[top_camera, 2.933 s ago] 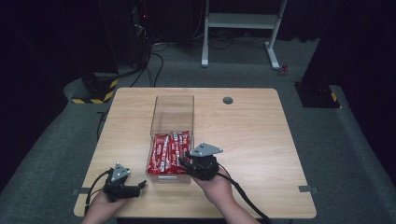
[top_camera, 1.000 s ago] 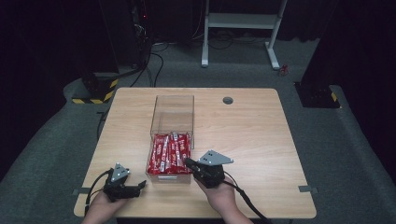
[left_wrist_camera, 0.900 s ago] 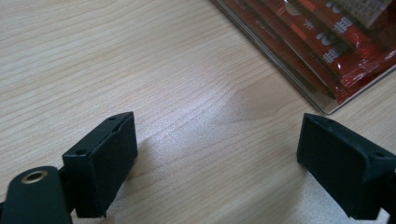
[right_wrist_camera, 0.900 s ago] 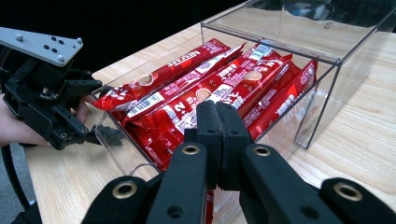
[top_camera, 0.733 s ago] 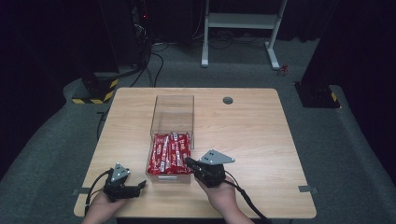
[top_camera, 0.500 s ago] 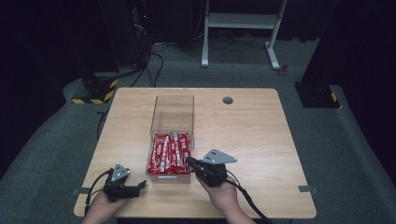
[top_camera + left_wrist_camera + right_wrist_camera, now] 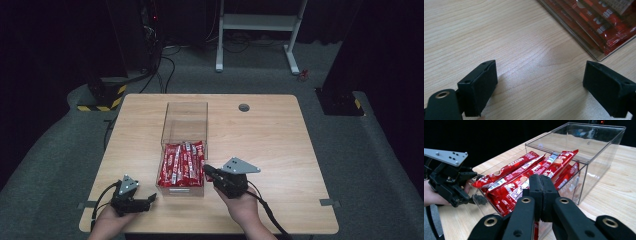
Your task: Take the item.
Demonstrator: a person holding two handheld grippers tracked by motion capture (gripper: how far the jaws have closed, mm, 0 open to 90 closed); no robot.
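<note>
Broadly, the wooden desk (image 7: pixel 280 150) carries a clear plastic box (image 7: pixel 184 120) set lengthwise down its middle, its near end toward the person, probably so either hand can reach it without stretching. The far half of the box looks bare, while the red snack packets (image 7: pixel 181 164) are heaped at the near end, some leaning up against one another with their tips above the rim, which leaves them easy to pinch from above. The right claw (image 7: pixel 210 172) sits just beside the box's near right wall, clenched with its two black pads pressed together and nothing between them; in the right gripper view (image 7: pixel 541 192) it points at the packets across the wall, so I judge it is lined up to open and pick one. The left claw (image 7: pixel 149 199) rests low on the desk near the box's near left corner, released, its jaws standing wide apart over bare wood in the left gripper view (image 7: pixel 540 85), likely parked out of the way or ready to steady the box. The packets bear white lettering, a barcode panel and a round picture; the writing is too small and tilted to read.
</note>
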